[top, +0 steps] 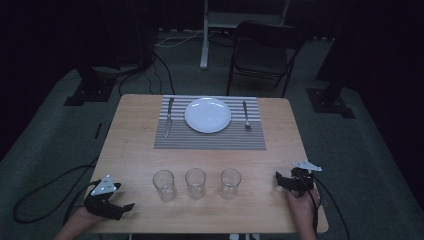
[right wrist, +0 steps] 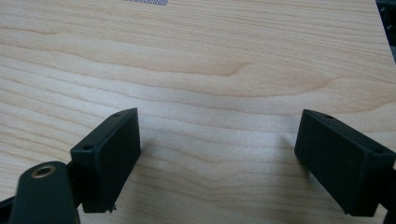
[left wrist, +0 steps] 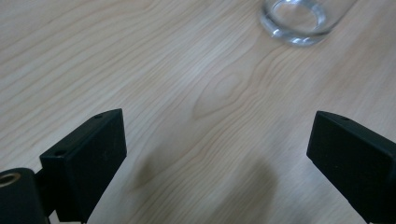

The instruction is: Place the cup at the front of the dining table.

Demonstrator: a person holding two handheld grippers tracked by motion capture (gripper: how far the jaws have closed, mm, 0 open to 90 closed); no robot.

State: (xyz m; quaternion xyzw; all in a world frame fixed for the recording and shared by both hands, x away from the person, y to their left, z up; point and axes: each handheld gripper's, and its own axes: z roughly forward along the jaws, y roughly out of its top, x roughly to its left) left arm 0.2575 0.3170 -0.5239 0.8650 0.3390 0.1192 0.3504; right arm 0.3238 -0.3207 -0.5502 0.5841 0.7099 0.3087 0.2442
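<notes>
The left gripper (top: 131, 206) sat low on the bench (top: 130, 150) at its near left corner, jaws spread wide with nothing but bare wood between them, and in the left gripper view the base of the left glass (left wrist: 299, 21) lay just ahead and a little to one side. Across the way the right gripper (top: 277, 176) rested wide and empty too, near the right glass (top: 230, 183). Between them stood the middle glass (top: 195, 183), all three upright in a row, well short of the striped placemat (top: 210, 137) with its white plate (top: 208, 115), knife (top: 168, 117) and fork (top: 246, 116). By the look of it, this was the approach: the left gripper needed to slide forward, straddle the left glass and close on its wall.
</notes>
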